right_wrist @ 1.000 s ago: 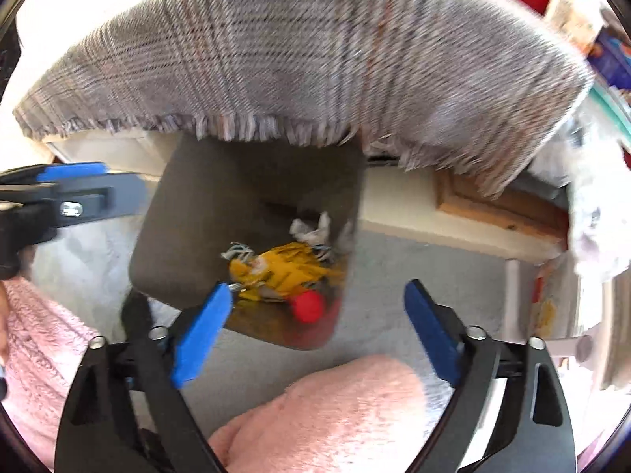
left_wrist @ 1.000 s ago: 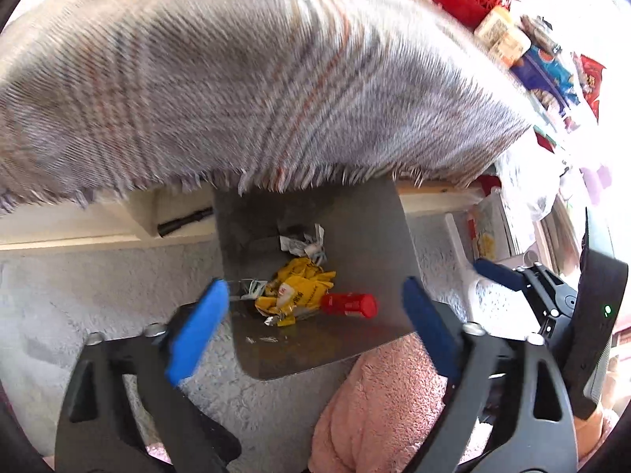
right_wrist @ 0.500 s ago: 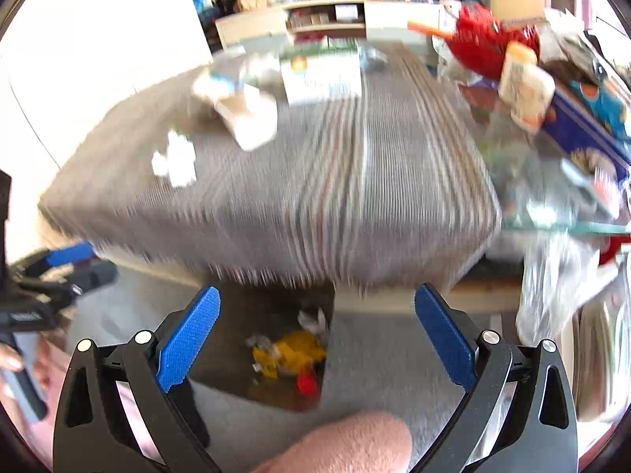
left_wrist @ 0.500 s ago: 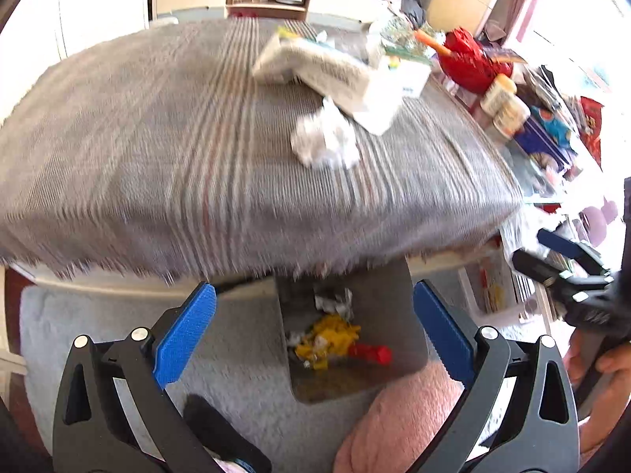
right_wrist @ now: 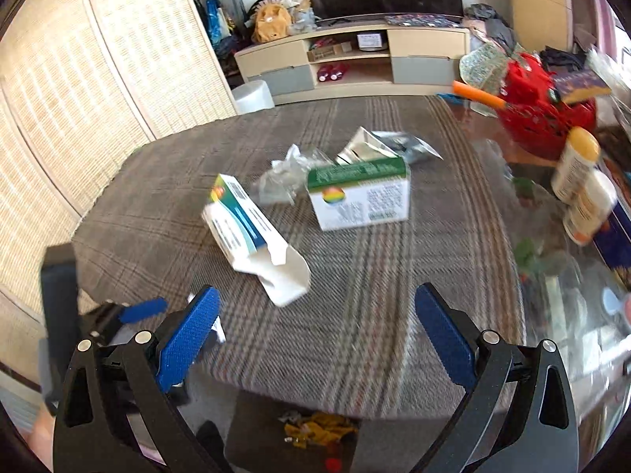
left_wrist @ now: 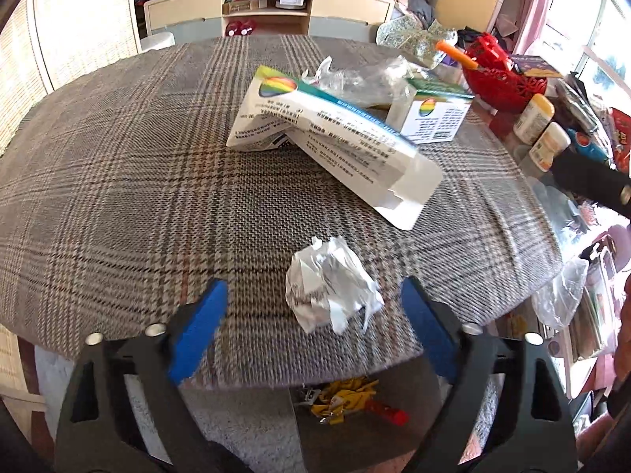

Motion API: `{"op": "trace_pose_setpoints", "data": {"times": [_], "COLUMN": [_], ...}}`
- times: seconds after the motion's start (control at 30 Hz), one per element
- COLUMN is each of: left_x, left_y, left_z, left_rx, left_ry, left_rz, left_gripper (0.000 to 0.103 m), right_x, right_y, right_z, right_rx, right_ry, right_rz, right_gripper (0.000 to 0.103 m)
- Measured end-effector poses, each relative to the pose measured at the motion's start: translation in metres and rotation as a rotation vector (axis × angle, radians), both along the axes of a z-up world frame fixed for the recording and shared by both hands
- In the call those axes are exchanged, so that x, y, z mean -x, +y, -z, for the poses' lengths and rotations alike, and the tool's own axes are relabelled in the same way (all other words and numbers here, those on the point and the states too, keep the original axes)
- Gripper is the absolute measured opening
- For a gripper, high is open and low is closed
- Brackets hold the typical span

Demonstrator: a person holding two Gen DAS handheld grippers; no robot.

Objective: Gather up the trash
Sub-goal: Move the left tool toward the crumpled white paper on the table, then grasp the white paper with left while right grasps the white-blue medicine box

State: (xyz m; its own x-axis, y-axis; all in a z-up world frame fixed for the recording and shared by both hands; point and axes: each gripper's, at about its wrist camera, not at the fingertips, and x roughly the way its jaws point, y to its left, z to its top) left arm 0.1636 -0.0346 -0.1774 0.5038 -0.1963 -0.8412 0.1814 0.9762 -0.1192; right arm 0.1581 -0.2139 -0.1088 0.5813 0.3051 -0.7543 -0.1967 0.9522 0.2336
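Note:
A crumpled white paper ball (left_wrist: 329,289) lies on the plaid tablecloth (left_wrist: 138,181) near the front edge, between the fingers of my open, empty left gripper (left_wrist: 313,327). Behind it lies a flattened white carton (left_wrist: 335,138) and an upright white-green box (left_wrist: 437,112) with clear plastic wrap (left_wrist: 355,79). In the right wrist view the carton (right_wrist: 256,232), the box (right_wrist: 361,197) and a silver pouch (right_wrist: 386,146) lie ahead of my open, empty right gripper (right_wrist: 315,327). My left gripper (right_wrist: 142,311) shows at the left. A dark bin (right_wrist: 256,433) on the floor holds yellow wrappers (left_wrist: 343,394).
A red basket (right_wrist: 548,114) and white bottles (right_wrist: 579,181) stand on the glass table top at the right. A plastic bag (left_wrist: 560,295) hangs at the table's right edge. A TV cabinet (right_wrist: 355,59) stands behind. Grey carpet (left_wrist: 236,425) lies below the table.
Both grippers rose from over the floor bin to above the table top. The paper ball now lies between the left fingers. Both stay open.

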Motion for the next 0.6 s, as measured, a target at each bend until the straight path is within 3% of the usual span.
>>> {"op": "trace_pose_setpoints", "data": {"times": [0.03,0.1,0.13,0.17,0.33,0.6], "left_x": [-0.005,-0.009,-0.01,-0.011,-0.014,-0.026], "left_y": [0.0,0.0,0.002,0.005,0.025,0.054], "left_z": [0.005,0.008,0.008,0.008,0.005,0.0], "left_rx": [-0.002,-0.018,-0.035,-0.03,-0.017,0.001], "left_ry": [0.012,-0.003,-0.007,-0.01,-0.007,-0.006], "left_rz": [0.002,0.01,0.007,0.006,0.009,-0.037], "left_gripper": [0.061,0.05,0.036,0.033,0.024,0.023], "right_x": [-0.008,-0.021,-0.028,-0.035,-0.061,-0.082], "right_y": [0.007,0.022,0.029,0.038,0.076,0.107], "right_z": [-0.001,-0.001,-0.001,0.0,0.015,0.051], "right_rx": [0.001,0.0,0.003,0.01,0.05,0.132], "right_ry": [0.0,-0.002,-0.002,0.001,0.036,0.067], "right_rz": [-0.014,-0.044,-0.058,-0.074,-0.143,-0.191], "right_gripper": [0.1,0.1,0.1,0.1,0.099,0.099]}}
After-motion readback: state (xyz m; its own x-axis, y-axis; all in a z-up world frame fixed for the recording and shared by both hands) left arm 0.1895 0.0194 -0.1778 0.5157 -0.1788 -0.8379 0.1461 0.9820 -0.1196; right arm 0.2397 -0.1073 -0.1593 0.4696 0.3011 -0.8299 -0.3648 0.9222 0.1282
